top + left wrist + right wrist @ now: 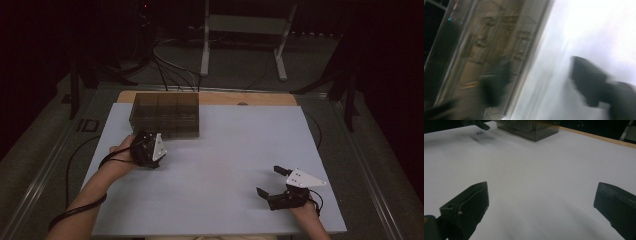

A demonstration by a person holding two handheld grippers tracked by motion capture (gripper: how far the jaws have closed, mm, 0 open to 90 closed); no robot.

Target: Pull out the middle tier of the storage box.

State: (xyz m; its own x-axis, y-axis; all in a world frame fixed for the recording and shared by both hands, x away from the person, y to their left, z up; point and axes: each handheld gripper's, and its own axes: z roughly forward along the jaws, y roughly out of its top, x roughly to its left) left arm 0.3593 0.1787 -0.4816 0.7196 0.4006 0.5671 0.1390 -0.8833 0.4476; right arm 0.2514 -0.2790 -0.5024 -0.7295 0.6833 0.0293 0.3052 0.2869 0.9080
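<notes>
A smoky see-through box [165,114] with compartments stands at the back left of the white table top [225,150]. My left gripper [147,149] hovers just in front of the box's near left corner. In the blurred left gripper view its jaws stand wide apart around the left gripper's midpoint [541,85], with nothing between them and the box [486,45] close on the left. My right gripper [270,181] rests low near the front right of the table, open and empty. In the right gripper view, the right gripper [541,200] faces bare table, with the box [531,127] far ahead.
A strip of wood [240,97] borders the table's back edge. Behind it stand a white metal frame [205,45] and loose cables [170,75] on a dark floor. A black cable [75,210] trails from the left forearm.
</notes>
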